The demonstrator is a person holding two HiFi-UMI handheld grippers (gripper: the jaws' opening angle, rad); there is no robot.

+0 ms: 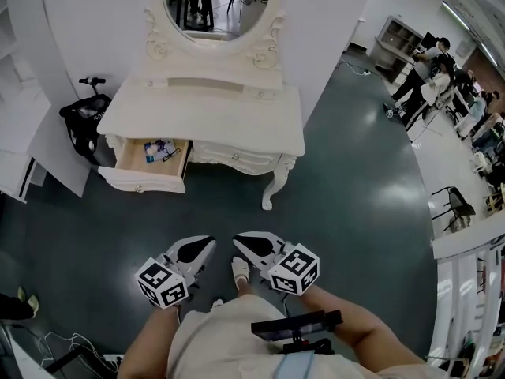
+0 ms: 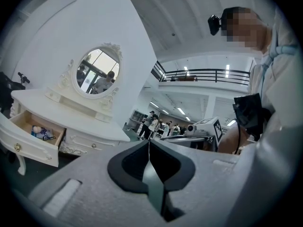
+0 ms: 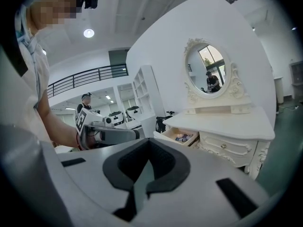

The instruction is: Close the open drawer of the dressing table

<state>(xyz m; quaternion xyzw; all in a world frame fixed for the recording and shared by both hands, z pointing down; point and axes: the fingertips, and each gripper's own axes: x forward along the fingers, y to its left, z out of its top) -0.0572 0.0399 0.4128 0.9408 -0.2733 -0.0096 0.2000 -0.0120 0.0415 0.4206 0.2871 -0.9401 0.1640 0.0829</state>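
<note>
- The white dressing table (image 1: 207, 117) is standing at the upper centre of the head view, against a white wall.
- Its oval mirror (image 1: 221, 6) is rising to the top edge.
- The drawer (image 1: 140, 181) is sticking out at the table's left in the frame. It is wide open, showing a white front and pale wood inside.
- The left gripper (image 1: 208, 245) and right gripper (image 1: 238, 242) are hovering at lower centre, well apart from the table, each with its jaws pressed together on nothing.
- Small items (image 1: 160, 151) are lying in the drawer.
</note>
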